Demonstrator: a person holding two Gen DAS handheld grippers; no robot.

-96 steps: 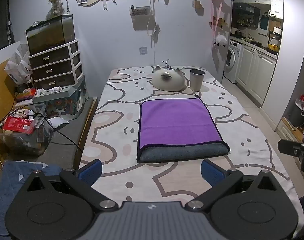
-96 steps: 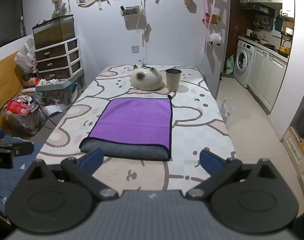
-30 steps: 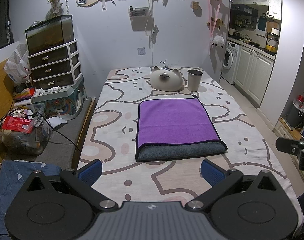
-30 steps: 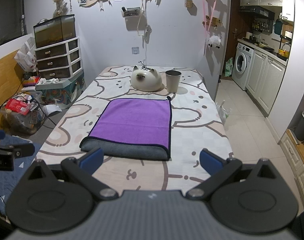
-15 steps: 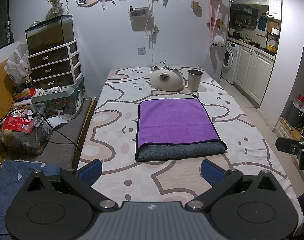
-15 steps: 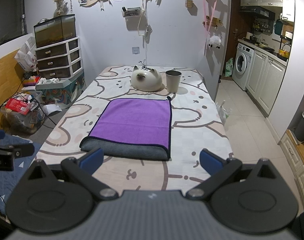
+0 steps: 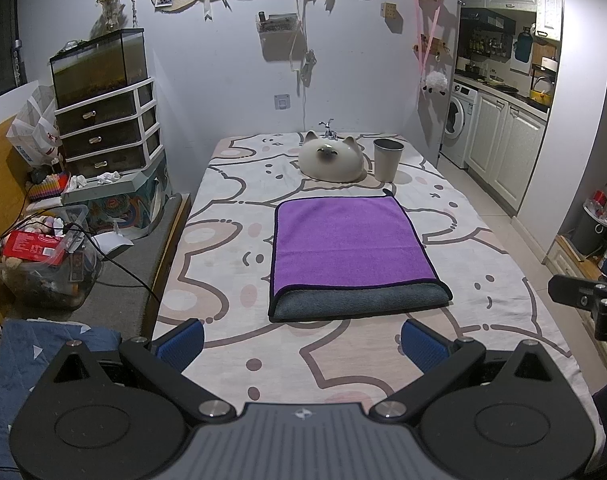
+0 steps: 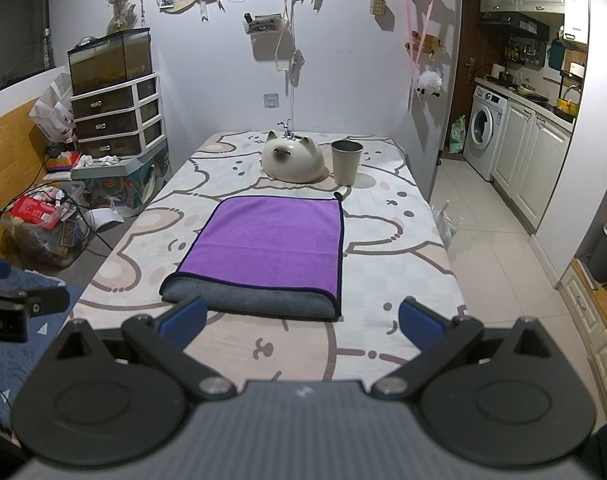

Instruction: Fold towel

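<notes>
your purple towel with its grey underside (image 7: 349, 254) lies folded flat mid-table on the bear-print tablecloth (image 7: 231, 280), fold at the near edge. your left gripper (image 7: 302, 339) and right gripper (image 8: 301, 320) both hover near it, fingers spread wide, holding nothing.

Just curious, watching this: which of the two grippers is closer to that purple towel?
Right, narrowly. The right gripper is open, one finger overlapping the towel at its near grey edge in view. The left gripper hangs open short of it.
</notes>
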